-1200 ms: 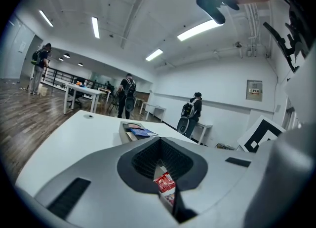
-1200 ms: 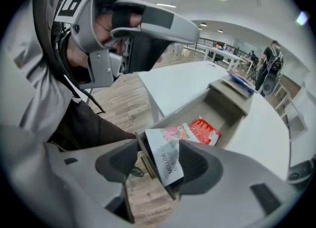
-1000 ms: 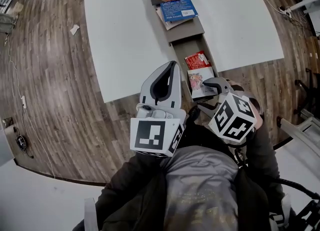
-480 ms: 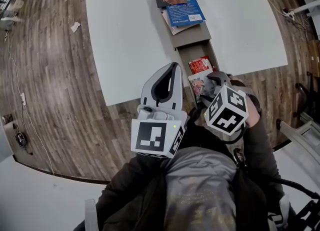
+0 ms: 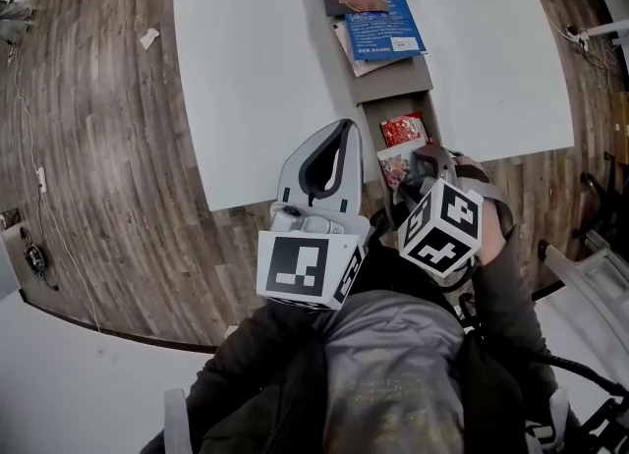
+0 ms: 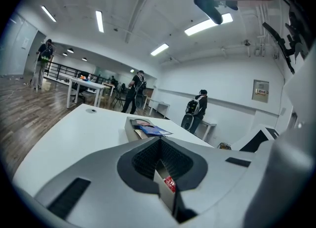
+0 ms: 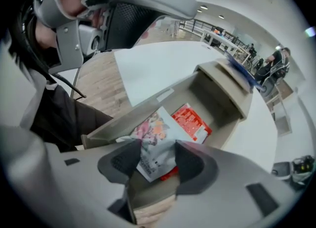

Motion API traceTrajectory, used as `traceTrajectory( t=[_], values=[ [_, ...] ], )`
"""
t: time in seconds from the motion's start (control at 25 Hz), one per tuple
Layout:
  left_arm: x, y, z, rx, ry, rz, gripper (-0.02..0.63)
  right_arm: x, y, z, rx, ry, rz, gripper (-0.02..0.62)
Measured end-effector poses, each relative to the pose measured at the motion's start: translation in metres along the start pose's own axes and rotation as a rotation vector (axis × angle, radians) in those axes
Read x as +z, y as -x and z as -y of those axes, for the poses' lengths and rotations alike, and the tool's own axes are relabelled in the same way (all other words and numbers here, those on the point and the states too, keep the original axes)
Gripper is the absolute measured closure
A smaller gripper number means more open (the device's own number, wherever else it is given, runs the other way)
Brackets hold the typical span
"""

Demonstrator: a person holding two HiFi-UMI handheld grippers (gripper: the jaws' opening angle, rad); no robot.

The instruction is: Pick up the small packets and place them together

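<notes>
Brightly and evenly lit from ceiling strip lights, glaring slightly off the white worktop. Strongly bowed and dark-cornered in both gripper views, soft up close

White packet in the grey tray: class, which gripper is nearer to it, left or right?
Right. The right gripper hangs just over the white packet, seen between its jaws, which have just been closing. The left gripper is beside the tray, over the table edge.
</notes>
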State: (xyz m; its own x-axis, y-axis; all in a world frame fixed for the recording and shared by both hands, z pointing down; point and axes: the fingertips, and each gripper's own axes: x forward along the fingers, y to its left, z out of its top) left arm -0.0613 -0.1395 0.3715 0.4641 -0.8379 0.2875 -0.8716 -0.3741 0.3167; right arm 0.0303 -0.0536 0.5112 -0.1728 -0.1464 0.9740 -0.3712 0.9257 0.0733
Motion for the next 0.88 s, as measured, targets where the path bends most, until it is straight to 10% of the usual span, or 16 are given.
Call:
traceTrajectory(
  t=[0.32,0.88],
  values=[
    [0.006,0.003,0.016,-0.019,-0.031,0.013,0.603,0.009,0.007,0.011,-0.071,-0.061,0.121,0.587],
    [0.040,0.047,0.067,-0.043,-0.122,0.106,0.603,0.024,0.086,0.016,-0.201,-0.099,0.334,0.589]
  ],
)
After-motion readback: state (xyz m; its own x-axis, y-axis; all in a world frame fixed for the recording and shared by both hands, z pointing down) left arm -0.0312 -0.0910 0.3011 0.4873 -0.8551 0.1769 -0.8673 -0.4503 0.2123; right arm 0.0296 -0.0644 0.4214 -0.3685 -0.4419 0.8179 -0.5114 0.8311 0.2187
